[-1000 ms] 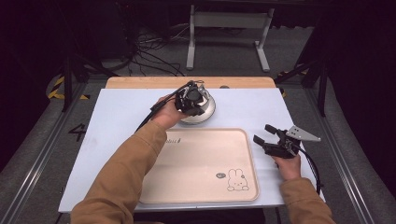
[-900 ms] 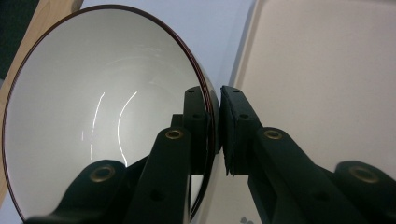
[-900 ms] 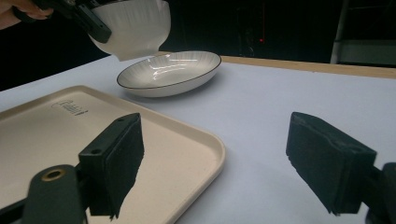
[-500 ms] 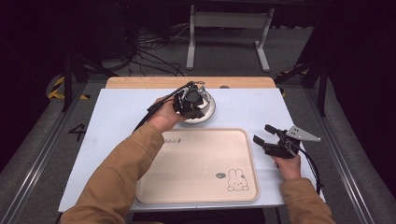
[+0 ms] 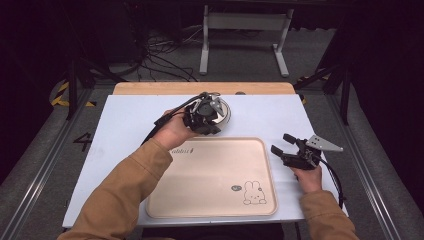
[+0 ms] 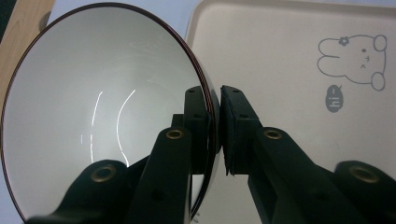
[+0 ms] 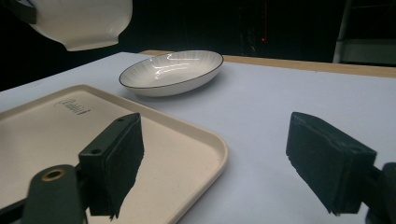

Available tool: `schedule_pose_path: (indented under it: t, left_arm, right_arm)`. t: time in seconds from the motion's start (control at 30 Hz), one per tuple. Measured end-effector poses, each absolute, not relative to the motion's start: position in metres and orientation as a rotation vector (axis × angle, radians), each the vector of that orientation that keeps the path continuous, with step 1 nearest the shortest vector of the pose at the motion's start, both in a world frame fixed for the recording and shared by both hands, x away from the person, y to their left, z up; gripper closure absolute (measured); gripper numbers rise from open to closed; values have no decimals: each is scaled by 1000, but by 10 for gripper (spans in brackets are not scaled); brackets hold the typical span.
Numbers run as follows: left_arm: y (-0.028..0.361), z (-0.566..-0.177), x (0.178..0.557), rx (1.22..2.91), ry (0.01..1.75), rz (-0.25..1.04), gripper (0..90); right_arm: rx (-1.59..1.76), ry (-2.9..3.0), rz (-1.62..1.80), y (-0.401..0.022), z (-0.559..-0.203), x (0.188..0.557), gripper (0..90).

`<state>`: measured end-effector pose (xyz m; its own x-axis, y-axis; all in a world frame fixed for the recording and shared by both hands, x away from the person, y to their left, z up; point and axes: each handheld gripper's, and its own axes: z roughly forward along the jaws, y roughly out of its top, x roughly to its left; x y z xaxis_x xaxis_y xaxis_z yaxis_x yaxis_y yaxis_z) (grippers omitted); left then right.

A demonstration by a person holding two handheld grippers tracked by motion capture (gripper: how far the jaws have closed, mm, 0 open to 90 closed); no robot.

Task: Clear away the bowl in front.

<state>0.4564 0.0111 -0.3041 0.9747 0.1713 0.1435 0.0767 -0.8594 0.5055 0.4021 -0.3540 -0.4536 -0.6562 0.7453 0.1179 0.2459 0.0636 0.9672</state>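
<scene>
While clenched on the rim of a white bowl (image 6: 93, 116), hovers over the far middle of the white table (image 5: 125, 125). So much for the left gripper (image 5: 206, 114), held in the left hand (image 5: 172, 132) with a tan sleeve behind it. Pinches the thin dark-edged rim between both black jaws, one jaw inside the bowl and one outside. Shows, in the left gripper view, the glossy inside of the bowl turned toward the camera, on the left of the jaws. Seen from the right gripper view, hangs at the top left, clear of the table, with its base toward the tabletop.

Below and beyond the bowl in that view, on the table: a shallow white plate (image 7: 173, 72) with a dark rim and fine ribbing, just past the far edge of a beige tray (image 5: 215, 180). Lies flat on the near middle of the table, with rounded corners, a small rabbit drawing (image 6: 359, 53) at its near right corner and a line of script at its far left corner.

Right of the tray, just beside its right edge: the right gripper (image 5: 281, 143), held low in the right hand (image 5: 307, 177). Jaws released and spread wide, grasping nothing, pointing left toward the tray.
</scene>
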Motion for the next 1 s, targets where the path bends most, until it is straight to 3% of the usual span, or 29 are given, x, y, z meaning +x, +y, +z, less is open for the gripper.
schedule_pose_path:
  t: [1.0]
  left_arm:
    - [13, -302, 415, 2613, 69, 232, 826]
  right_arm:
    - [984, 1935, 1624, -354, -454, 402, 194]
